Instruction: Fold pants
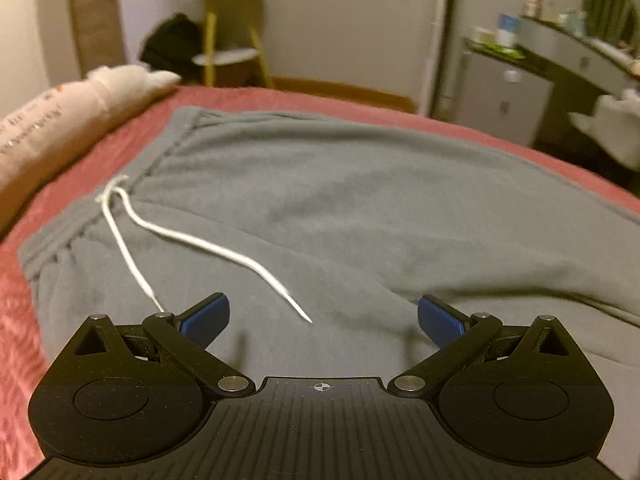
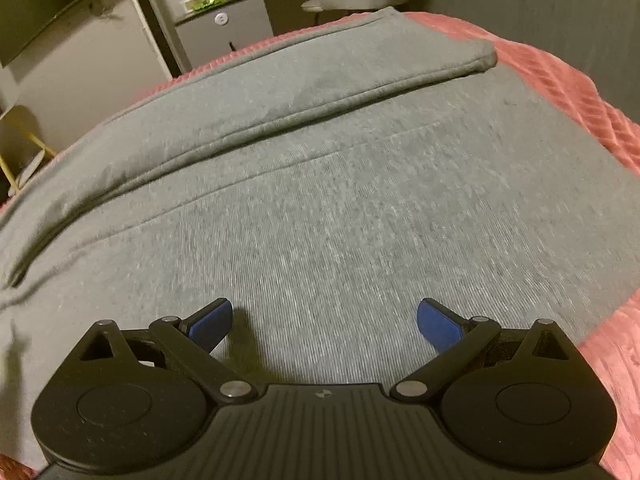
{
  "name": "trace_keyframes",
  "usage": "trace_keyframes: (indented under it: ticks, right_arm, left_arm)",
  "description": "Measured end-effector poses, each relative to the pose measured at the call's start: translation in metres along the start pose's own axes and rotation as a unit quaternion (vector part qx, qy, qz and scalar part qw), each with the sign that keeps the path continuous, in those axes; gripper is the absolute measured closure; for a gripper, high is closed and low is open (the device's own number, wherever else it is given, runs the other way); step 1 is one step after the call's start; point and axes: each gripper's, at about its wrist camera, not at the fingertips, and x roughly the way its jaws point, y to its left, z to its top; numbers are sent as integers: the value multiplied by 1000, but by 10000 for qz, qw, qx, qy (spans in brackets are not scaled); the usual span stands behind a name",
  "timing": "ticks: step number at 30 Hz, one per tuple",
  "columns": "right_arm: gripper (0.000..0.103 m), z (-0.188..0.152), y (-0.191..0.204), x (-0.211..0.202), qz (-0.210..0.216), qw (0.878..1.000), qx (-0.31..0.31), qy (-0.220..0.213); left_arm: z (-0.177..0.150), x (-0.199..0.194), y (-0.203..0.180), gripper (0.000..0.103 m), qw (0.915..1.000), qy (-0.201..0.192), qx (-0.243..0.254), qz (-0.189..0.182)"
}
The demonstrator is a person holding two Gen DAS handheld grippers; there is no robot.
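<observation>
- The grey pants (image 1: 360, 200) lie spread across the bed, on a pink bedspread (image 1: 24, 280) that shows around their edges.
- The left gripper (image 1: 323, 320) hangs low over the waist end of the pants, its blue fingers (image 1: 206, 322) spread wide apart and holding nothing.
- A white drawstring (image 1: 192, 240) comes out at the waistband (image 1: 80, 236) on the left, and its two loose ends trail over the grey cloth toward the left gripper; one end runs up close beside the left-hand finger, the other stops in the open space between the two.
- The right gripper (image 2: 325, 320) is over the leg part of the pants (image 2: 360, 208), its blue fingers (image 2: 438, 328) likewise released and wide, with only flat knit cloth between them.
- From the right wrist view one leg lies partly over the other, its long edge making a raised seam line (image 2: 320, 108) that runs diagonally, ending at a cuff (image 2: 480, 56) near the far side of the bed.
- A pale printed pillow (image 1: 52, 128) sits on the bed beyond the waistband.
- Past the bed stand a yellow chair (image 1: 232, 40) by the wall and a cluttered dresser (image 1: 560, 52) off to the right.
</observation>
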Motion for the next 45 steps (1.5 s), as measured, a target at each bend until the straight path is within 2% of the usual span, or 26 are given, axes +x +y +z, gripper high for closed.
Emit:
trace_keyframes:
  ticks: [1, 3, 5, 6, 7, 9, 12, 14, 16, 17, 20, 21, 24, 26, 27, 29, 30, 33, 36, 38, 40, 43, 45]
  right_arm:
    - [4, -1, 3, 2, -52, 9998, -166, 49]
    - [4, -2, 11, 8, -198, 9984, -505, 159]
    - [4, 7, 18, 12, -299, 9956, -740, 483]
    - [4, 22, 20, 13, -298, 9939, -741, 764]
    - [4, 41, 22, 14, -163, 9943, -651, 823]
    - [4, 85, 23, 10, 240, 9985, -353, 355]
    - [6, 168, 31, 29, 347, 9989, 56, -310]
    - [21, 212, 33, 58, 536, 9964, 512, -406]
    - [56, 252, 30, 97, 508, 9908, 1217, -308]
    - [60, 265, 28, 115, 520, 9865, 1535, -227]
    - [59, 294, 25, 160, 419, 9700, 2390, -167]
    - [55, 297, 25, 169, 353, 9647, 2602, -190]
    - [53, 309, 29, 201, 94, 9535, 3013, -2]
    - [53, 310, 36, 211, -121, 9556, 2943, -33]
    - [59, 310, 40, 214, -269, 9592, 2814, -76]
    - [89, 308, 44, 214, -678, 9656, 2509, -119]
    - [94, 306, 43, 214, -710, 9673, 2432, -139]
    - [100, 300, 31, 198, -421, 9658, 2547, -240]
    - [100, 283, 20, 154, 13, 9684, 2386, -719]
    - [100, 255, 6, 111, 357, 9649, 2355, -1109]
    - [100, 213, -16, 65, 673, 9540, 2497, -1518]
    - [100, 131, -40, 11, 697, 9438, 2680, -1805]
    - [101, 74, -53, -12, 462, 9411, 2821, -1808]
  left_arm:
    - [-1, 10, 4, 0, 9997, -60, -95, 199]
    - [-2, 21, 18, 0, 9983, -196, -413, 360]
    - [1, 27, 34, 0, 9960, -260, -799, 317]
    - [4, 29, 42, 0, 9945, -301, -970, 271]
    - [5, 30, 46, 0, 9932, -371, -1074, 241]
    - [6, 31, 50, 0, 9918, -583, -1107, 259]
    - [5, 38, 46, 0, 9923, -690, -963, 354]
    - [3, 44, 43, 0, 9930, -680, -873, 422]
    - [0, 50, 43, 0, 9928, -673, -851, 506]
    - [-2, 53, 45, 0, 9926, -654, -882, 524]
    - [-9, 57, 54, 0, 9908, -649, -1127, 364]
    - [-11, 57, 55, 0, 9897, -721, -1193, 329]
    - [-15, 60, 56, 0, 9879, -855, -1255, 314]
    - [-17, 63, 52, 0, 9886, -875, -1163, 386]
    - [-17, 64, 49, 0, 9890, -884, -1094, 447]
    - [-17, 64, 46, 0, 9895, -873, -1036, 499]
    - [-17, 65, 47, 0, 9895, -862, -1054, 483]
    - [-18, 65, 52, 0, 9887, -865, -1165, 390]
    - [-19, 64, 54, 0, 9883, -881, -1203, 322]
    - [-20, 61, 57, 0, 9870, -914, -1300, 232]
    - [-19, 59, 60, 0, 9862, -910, -1368, 180]
    - [-20, 55, 62, 0, 9854, -900, -1436, 183]
    - [-21, 50, 65, 0, 9834, -902, -1568, 121]
